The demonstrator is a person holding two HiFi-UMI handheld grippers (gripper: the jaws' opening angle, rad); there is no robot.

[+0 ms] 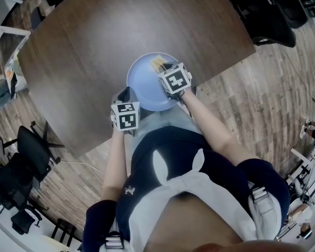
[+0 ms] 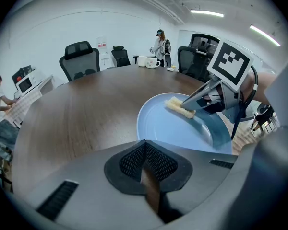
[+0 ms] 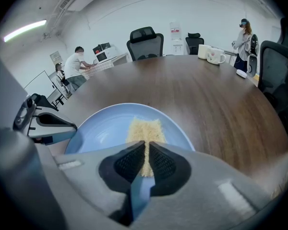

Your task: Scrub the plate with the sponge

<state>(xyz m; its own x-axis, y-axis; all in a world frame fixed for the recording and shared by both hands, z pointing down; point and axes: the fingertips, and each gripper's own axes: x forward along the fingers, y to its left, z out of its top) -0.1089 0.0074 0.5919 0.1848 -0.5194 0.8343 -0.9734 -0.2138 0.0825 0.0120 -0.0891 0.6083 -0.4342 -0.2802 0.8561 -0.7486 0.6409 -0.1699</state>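
Your plate point(image 1: 142, 84) sits on the bench point(image 1: 84, 41), close to the edge nearest you. The sponge point(image 3: 145, 127) lies in the plate toward its far right, between the jaws of your right hand-held gripper point(image 3: 145, 147), which reaches in from the near side. Your left hand-held gripper point(image 1: 125, 94) is at the plate's near left rim. Mugs point(image 3: 210, 54) stand across the bench, with chairs point(image 3: 145, 41) behind it.
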